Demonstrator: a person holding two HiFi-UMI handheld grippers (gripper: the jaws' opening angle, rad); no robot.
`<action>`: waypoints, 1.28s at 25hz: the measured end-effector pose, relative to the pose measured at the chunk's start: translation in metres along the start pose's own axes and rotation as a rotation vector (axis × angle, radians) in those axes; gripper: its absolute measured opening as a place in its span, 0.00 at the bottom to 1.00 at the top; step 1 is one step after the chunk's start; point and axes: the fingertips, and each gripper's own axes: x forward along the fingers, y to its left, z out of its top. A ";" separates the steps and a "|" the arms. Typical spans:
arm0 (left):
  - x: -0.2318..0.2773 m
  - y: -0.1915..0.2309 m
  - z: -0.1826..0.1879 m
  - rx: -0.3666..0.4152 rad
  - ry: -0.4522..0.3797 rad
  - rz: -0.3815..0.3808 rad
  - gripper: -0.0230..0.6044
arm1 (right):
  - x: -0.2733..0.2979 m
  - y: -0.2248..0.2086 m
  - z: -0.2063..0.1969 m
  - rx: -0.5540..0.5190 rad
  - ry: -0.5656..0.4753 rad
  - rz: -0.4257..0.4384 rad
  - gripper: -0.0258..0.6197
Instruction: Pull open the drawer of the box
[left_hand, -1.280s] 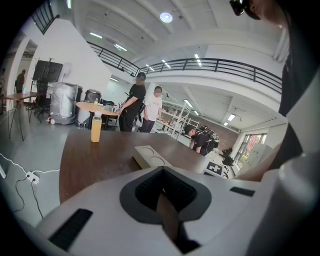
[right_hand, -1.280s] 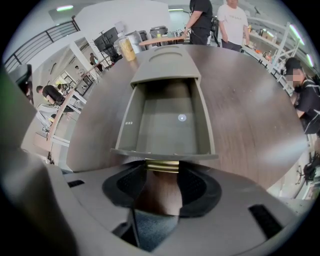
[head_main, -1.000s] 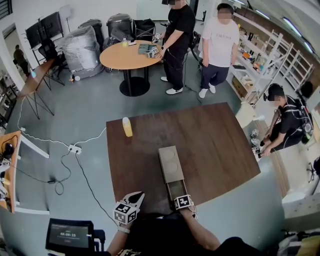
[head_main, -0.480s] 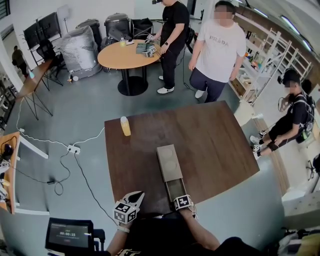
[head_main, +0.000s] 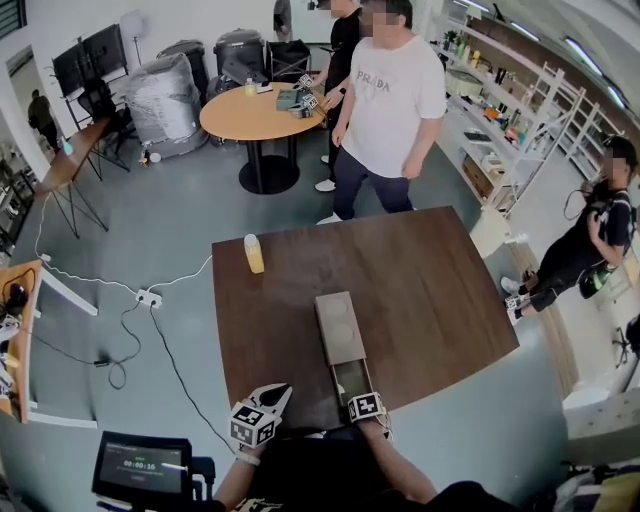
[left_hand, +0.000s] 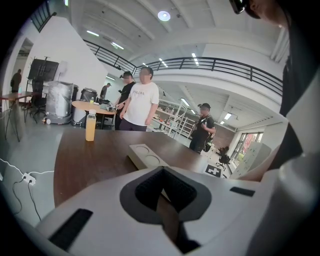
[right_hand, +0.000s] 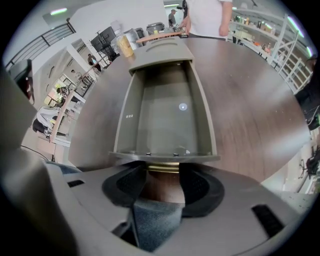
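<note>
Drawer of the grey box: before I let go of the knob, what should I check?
1. Grey drawer pulled out of the grey rectangular box: ok.
2. Right gripper shut on the drawer's brass knob: ok.
3. Drawer front over the brown wooden table, not overhanging: cannot tell.
4. Left gripper empty, apart from the box: ok.
5. Yellow bottle standing well away from the box: ok.

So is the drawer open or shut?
Open: the drawer sticks out of the box, and you can see down into it.
</note>
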 end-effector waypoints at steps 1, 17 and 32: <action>0.000 0.000 0.000 -0.001 0.000 -0.001 0.05 | -0.001 -0.001 0.000 0.002 -0.007 -0.001 0.32; 0.000 -0.004 -0.009 -0.002 0.020 -0.054 0.05 | -0.058 0.015 -0.006 0.112 -0.164 0.135 0.32; 0.004 -0.015 0.003 0.017 -0.004 -0.043 0.05 | -0.195 0.004 0.108 0.146 -0.656 0.204 0.02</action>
